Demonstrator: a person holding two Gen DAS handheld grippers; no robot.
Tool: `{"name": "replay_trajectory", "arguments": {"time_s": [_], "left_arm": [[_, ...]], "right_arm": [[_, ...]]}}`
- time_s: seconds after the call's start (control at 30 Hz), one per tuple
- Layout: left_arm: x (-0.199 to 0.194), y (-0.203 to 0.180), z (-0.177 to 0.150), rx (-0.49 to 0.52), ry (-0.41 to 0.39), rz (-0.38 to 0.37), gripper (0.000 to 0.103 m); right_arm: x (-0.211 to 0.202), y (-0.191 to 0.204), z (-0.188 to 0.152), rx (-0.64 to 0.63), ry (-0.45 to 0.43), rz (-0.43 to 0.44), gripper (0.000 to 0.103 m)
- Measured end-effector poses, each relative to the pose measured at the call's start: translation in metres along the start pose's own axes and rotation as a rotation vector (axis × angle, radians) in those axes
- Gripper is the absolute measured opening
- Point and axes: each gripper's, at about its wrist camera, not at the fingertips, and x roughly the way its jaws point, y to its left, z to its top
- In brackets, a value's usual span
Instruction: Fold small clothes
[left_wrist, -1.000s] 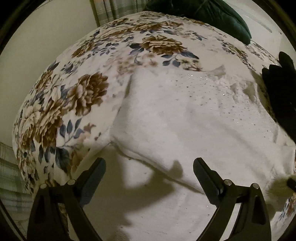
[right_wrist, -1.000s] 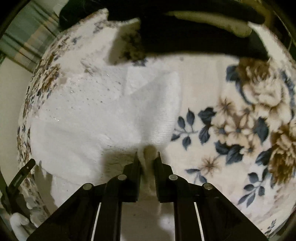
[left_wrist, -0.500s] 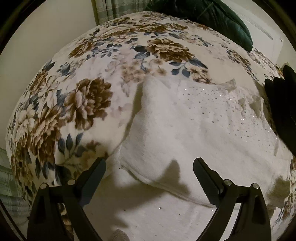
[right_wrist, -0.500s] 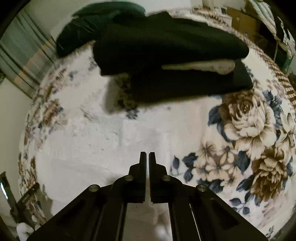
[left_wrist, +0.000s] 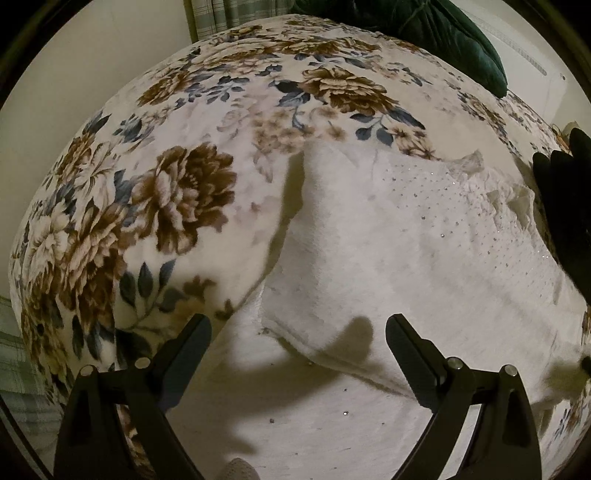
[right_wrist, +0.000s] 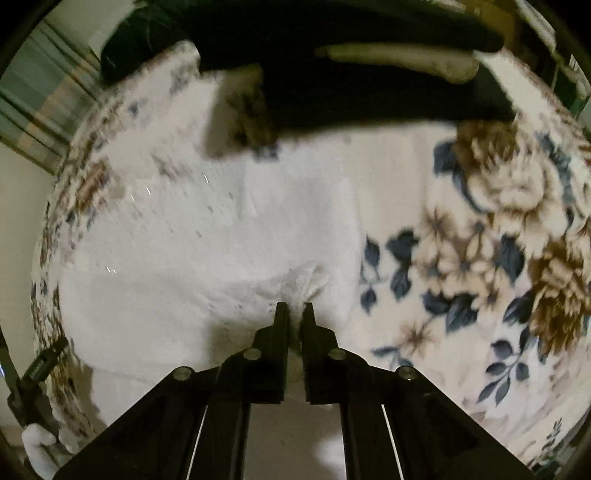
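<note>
Pinching one white garment (right_wrist: 207, 251) — right hand-held gripper (right_wrist: 293, 308) (clenched); left hand-held gripper (left_wrist: 297, 334) released, empty.

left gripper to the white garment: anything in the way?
Nothing visible. The left gripper hangs open directly over the white garment, which lies on the floral blanket; only shadow lies between its fingers. The dark clothes sit off to the right edge. The right gripper is already shut on the garment's edge.

Your right gripper (right_wrist: 294, 314) is pinched on a bunched fold of the white garment (right_wrist: 207, 251), which lies on the floral blanket (right_wrist: 480, 240); dark clothes (right_wrist: 351, 85) sit beyond.
</note>
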Motion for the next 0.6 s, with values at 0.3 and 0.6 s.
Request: {"name": "replay_trajectory", "arguments": {"time_s": [0.3,0.6], "left_arm": [[0.001,0.004,0.0,-0.009,0.001,0.001,0.097],[0.02,0.002,0.005,0.022,-0.006,0.024,0.096]], "right_arm": [[0.033,-0.024,0.031,0.049,0.105,0.022,0.008],[0.019,-0.038,0.021,0.15,0.057,0.145,0.033]]}}
